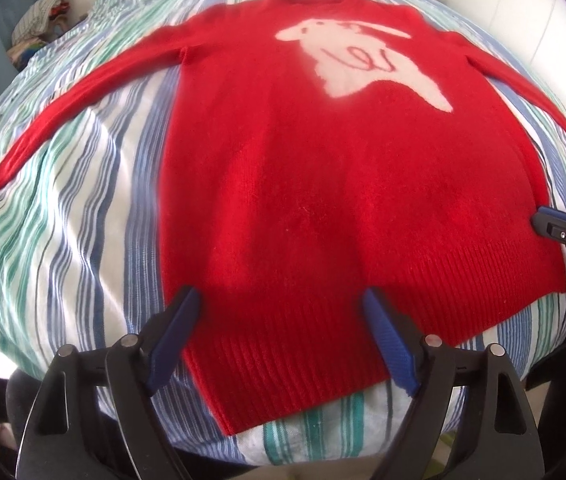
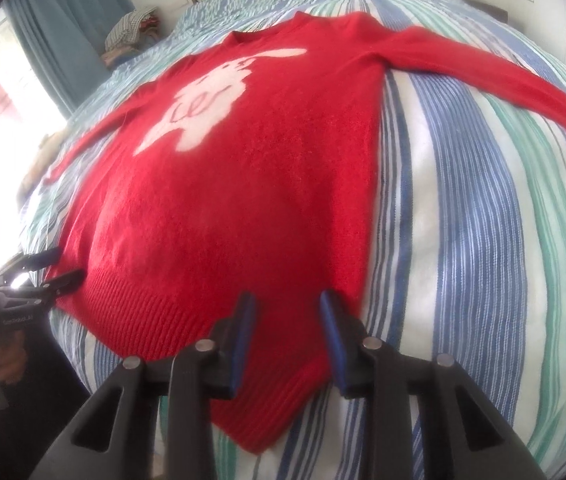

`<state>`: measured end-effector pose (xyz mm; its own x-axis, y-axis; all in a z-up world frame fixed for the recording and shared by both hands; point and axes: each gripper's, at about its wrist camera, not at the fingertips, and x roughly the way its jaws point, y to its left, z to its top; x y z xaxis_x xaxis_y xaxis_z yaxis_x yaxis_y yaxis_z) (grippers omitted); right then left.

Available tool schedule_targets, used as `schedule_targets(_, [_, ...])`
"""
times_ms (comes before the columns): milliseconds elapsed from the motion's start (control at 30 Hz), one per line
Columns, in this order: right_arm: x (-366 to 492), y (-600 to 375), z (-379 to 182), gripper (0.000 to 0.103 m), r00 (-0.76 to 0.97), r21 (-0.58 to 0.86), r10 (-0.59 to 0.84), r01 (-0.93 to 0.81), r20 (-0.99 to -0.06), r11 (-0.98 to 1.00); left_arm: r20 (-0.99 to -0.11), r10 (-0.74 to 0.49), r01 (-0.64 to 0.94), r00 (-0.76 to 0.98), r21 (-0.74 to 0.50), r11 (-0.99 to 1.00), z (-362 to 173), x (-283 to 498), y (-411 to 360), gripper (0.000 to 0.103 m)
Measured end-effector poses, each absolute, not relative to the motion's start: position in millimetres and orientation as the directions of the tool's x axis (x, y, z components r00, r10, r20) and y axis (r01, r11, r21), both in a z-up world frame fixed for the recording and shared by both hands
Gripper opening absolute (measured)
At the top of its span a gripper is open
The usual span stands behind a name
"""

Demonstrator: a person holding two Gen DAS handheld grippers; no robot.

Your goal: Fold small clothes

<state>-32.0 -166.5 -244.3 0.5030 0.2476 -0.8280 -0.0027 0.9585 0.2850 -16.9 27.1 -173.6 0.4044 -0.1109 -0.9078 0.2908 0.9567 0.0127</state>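
A red knit sweater (image 1: 303,168) with a white animal figure lies flat, front up, on a striped bedspread (image 1: 83,208), sleeves spread to both sides. It also shows in the right wrist view (image 2: 223,200). My left gripper (image 1: 281,296) is open, its blue-padded fingers hovering over the ribbed hem at the sweater's left bottom corner. My right gripper (image 2: 287,300) is open over the hem near the right bottom corner. The right gripper shows at the right edge of the left wrist view (image 1: 563,232); the left gripper shows at the left of the right wrist view (image 2: 51,268).
A pile of clothes (image 2: 131,28) sits at the far left of the bed by a blue curtain (image 2: 63,12). White walls lie behind the bed. The bedspread (image 2: 483,220) stretches wide to the right of the sweater.
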Motion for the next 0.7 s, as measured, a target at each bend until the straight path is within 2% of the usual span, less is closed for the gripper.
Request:
schedule_targets(167, [-34.0,-166.5,-245.4,0.034,0.516,0.287,0.243,0.006,-0.821,0.958,-0.914,-0.124,0.246,0.386,-0.028,0.969,-165.5,-13.1,28.9,0.086])
schedule_targets(300, [-40.3,-166.6,-231.5,0.035,0.538,0.267,0.206,0.038,-0.817,0.963,-0.892,-0.182,0.197,0.414,-0.107,0.975,-148.5,-23.1,34.0,0.086])
schedule_targets(400, [-55.0,-159.0,-207.1,0.050,0.625,0.262,0.196,0.014,-0.756,0.965,-0.880,-0.188,0.207,0.436,-0.105,0.973,-147.1,-30.1,28.4,0.092])
schedule_targets(467, [-58.3,-149.3,-203.2,0.054,0.639,0.265,0.219,-0.025,-0.737,0.964,-0.899,-0.159,0.222,0.407,-0.071,0.972,-160.4,-29.3,22.5,0.092])
schedule_targets(600, [-47.7,-132.1,-241.5,0.055,0.502,0.228,0.220,-0.046,-0.837,0.973,-0.906,-0.122,0.252,0.406,-0.017,0.968,-180.0,-29.7,16.4,0.098])
schedule_targets(700, [-51.4,-130.9,-247.0,0.058,0.521,0.224,0.218,-0.053,-0.825,0.973,-0.908,-0.119,0.252,0.403,-0.015,0.968,-179.6,-29.7,16.0,0.098])
